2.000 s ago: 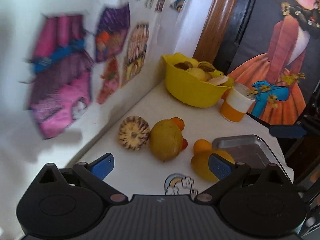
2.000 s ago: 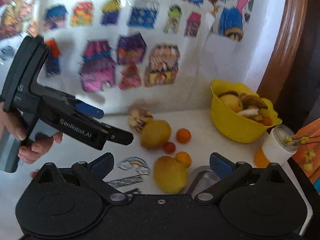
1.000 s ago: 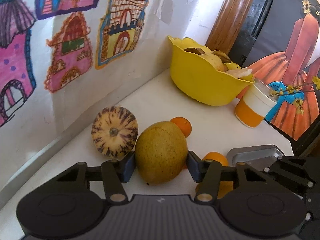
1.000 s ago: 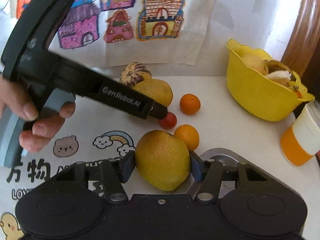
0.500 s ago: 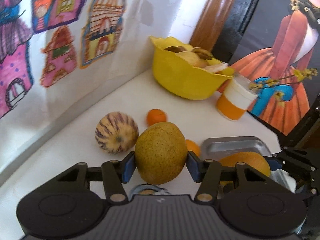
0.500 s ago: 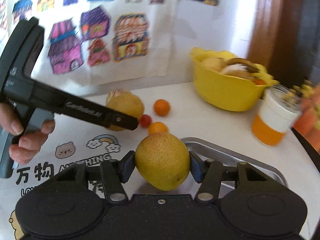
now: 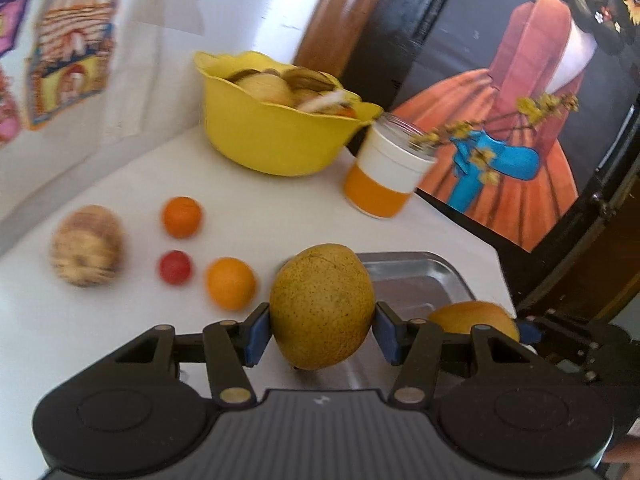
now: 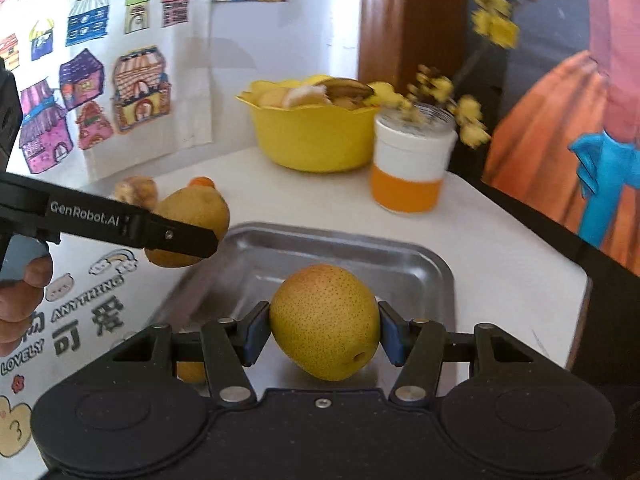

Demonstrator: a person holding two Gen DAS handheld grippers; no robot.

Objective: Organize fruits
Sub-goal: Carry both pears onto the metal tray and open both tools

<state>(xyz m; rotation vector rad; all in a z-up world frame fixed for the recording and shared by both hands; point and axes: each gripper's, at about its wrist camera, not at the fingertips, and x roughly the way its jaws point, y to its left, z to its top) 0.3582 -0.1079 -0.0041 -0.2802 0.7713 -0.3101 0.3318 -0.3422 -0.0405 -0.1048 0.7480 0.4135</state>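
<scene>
Placement step: both grippers carry a pear toward the tray, which sits on the tabletop near the right edge

Right gripper: jaws pinching a pear across its middle, blue pads on both flanks. Pear hangs over the near part of the tray; whether it touches the tray floor cannot be told. Dimple of the fruit faces the camera, low right

Left gripper: jaws pinching a second pear the same way. From the right wrist view this pear is over the tray's left rim, clear of the tabletop, so not yet inside

How to do it well (judgement):
- lower the right pear until it rests on the tray floor before spreading the jaws; a round fruit let go from height would likely roll on bare metal
- set it toward the right or far side, leaving the left part free for the second pear
- bring the left pear over the rim before descending; the two grippers are near each other, so staggering the releases lowers the chance of a knock
- open slowly, withdraw straight back

Pose: right gripper level, pointing to the far side, where the bowl and cup stand. Left gripper comes in from the left, held by a hand at the near left, fingers wrapped on the handle

Still on the tabletop left of the tray: two oranges, a small red fruit, a striped fruit, blurred
</scene>
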